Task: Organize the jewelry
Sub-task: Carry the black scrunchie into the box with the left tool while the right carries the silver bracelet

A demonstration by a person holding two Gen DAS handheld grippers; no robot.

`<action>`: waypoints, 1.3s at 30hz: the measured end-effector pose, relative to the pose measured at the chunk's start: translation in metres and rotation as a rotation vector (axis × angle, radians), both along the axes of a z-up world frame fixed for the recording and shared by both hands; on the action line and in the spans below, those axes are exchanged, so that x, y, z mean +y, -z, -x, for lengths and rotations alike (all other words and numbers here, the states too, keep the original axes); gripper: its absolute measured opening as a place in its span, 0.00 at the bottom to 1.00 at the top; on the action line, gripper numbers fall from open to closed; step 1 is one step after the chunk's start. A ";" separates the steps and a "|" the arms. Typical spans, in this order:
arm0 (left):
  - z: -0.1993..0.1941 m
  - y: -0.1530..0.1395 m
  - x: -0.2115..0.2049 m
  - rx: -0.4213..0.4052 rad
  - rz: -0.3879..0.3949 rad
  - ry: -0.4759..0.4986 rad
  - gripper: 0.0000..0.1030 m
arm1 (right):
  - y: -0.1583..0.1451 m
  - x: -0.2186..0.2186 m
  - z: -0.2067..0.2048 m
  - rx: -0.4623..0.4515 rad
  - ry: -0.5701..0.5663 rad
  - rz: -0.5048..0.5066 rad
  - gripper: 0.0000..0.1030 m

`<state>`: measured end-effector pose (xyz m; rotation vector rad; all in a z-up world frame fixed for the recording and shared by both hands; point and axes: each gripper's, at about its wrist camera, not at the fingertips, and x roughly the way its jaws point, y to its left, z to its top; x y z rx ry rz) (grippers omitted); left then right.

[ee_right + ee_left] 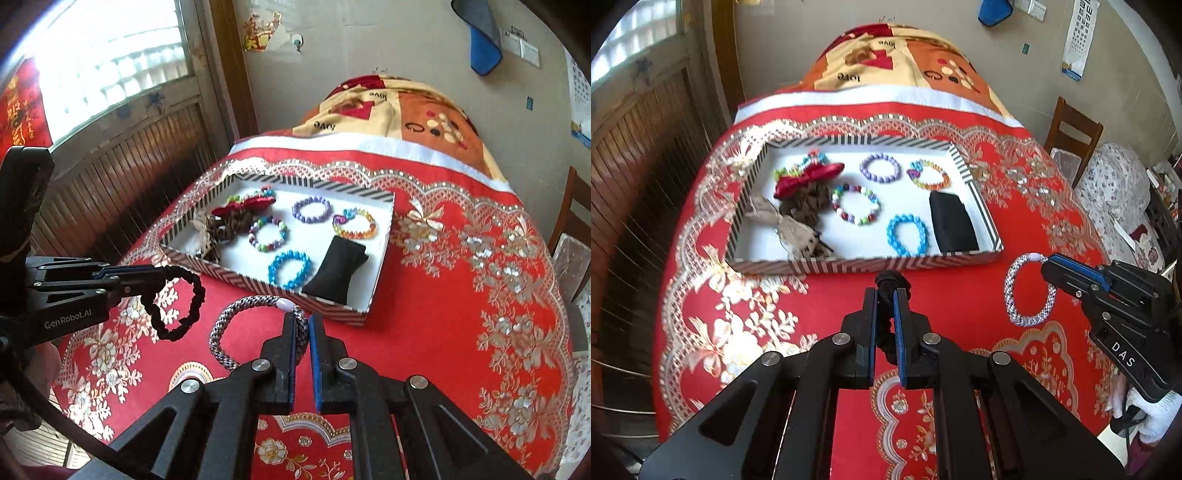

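Item: black hair tie (pixel 177 302), pinched in my left claw (pixel 885 295), hanging as a loop clear of the bench (pixel 960 295). Item: speckled band (pixel 236 332), pinched in my right claw (pixel 303 321) beside its white bead (both held by one side, so they dangle free). Striped tray (pixel 864 263) lies just ahead; its near wall needs clearing, with open white floor mid-tray among the bead bracelets.
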<state>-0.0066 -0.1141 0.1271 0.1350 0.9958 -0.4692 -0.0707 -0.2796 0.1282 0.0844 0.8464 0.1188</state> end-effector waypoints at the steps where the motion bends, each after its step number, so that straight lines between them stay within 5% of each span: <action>1: -0.001 -0.002 0.000 -0.006 -0.001 -0.001 0.07 | -0.002 0.000 -0.002 -0.003 -0.001 0.002 0.06; 15: -0.026 -0.015 -0.008 -0.060 -0.031 -0.005 0.07 | -0.005 0.000 -0.021 0.004 -0.006 0.007 0.06; 39: -0.083 0.008 -0.040 -0.012 -0.047 0.018 0.07 | 0.016 -0.025 -0.085 0.057 0.026 -0.016 0.06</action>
